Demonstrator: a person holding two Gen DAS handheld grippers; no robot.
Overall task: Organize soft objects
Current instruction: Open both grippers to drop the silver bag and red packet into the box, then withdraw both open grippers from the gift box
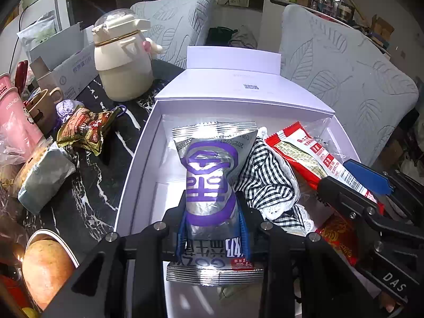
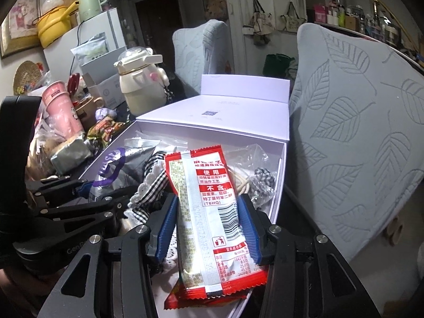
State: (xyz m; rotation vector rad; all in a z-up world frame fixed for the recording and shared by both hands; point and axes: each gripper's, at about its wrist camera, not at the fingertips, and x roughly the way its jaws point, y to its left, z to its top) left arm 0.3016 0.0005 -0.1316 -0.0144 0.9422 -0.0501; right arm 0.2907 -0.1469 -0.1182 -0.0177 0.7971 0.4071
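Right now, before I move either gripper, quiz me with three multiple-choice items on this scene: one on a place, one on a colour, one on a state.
1. Where is the checked cloth?
A. On the black marble table
B. Inside the white box
C. Draped over the chair

2. What colour is the printing on the silver packet in the left gripper?
A. Purple
B. Green
C. Orange

3. What is the right gripper doing?
A. Open over the table
B. Shut on nothing
C. Shut on the red and white packet

Answers:
1 B: the cloth lies between the two packets within the box walls.
2 A: large purple characters cover the silver wrapper.
3 C: both blue pads press the packet's sides in the right wrist view.
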